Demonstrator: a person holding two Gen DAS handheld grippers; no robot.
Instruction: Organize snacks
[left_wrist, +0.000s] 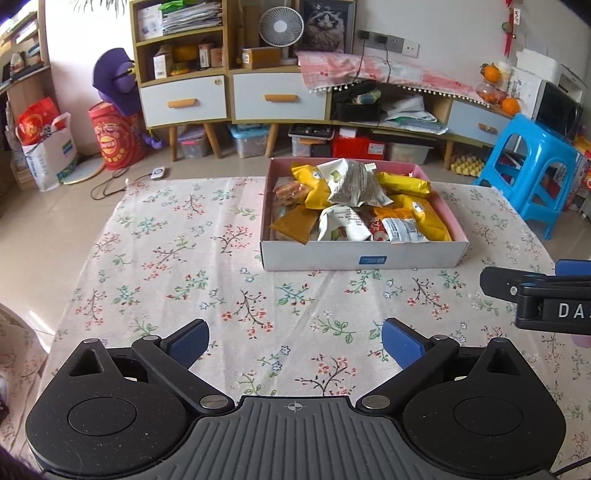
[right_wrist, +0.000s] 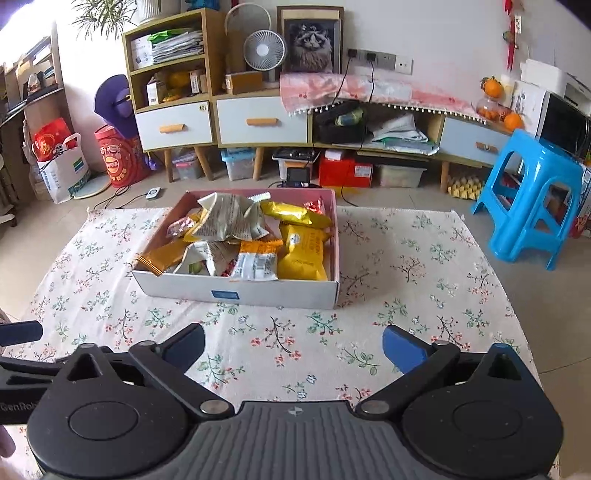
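A shallow white box with a pink inside (left_wrist: 362, 258) stands on the floral tablecloth (left_wrist: 166, 266). It holds several snack packets, yellow (left_wrist: 404, 183), white (left_wrist: 354, 182) and orange-brown (left_wrist: 295, 221). The box also shows in the right wrist view (right_wrist: 236, 288), with the same packets piled in it (right_wrist: 303, 254). My left gripper (left_wrist: 295, 341) is open and empty, over the cloth in front of the box. My right gripper (right_wrist: 293, 349) is open and empty, also short of the box. The right gripper's side shows at the left wrist view's right edge (left_wrist: 535, 291).
The table ends just past the box. Beyond it are a tiled floor, a low cabinet with drawers (left_wrist: 277, 96), storage bins beneath, red bags at the left (left_wrist: 114, 136) and a blue plastic stool (left_wrist: 532, 173) at the right. Cables lie on the floor.
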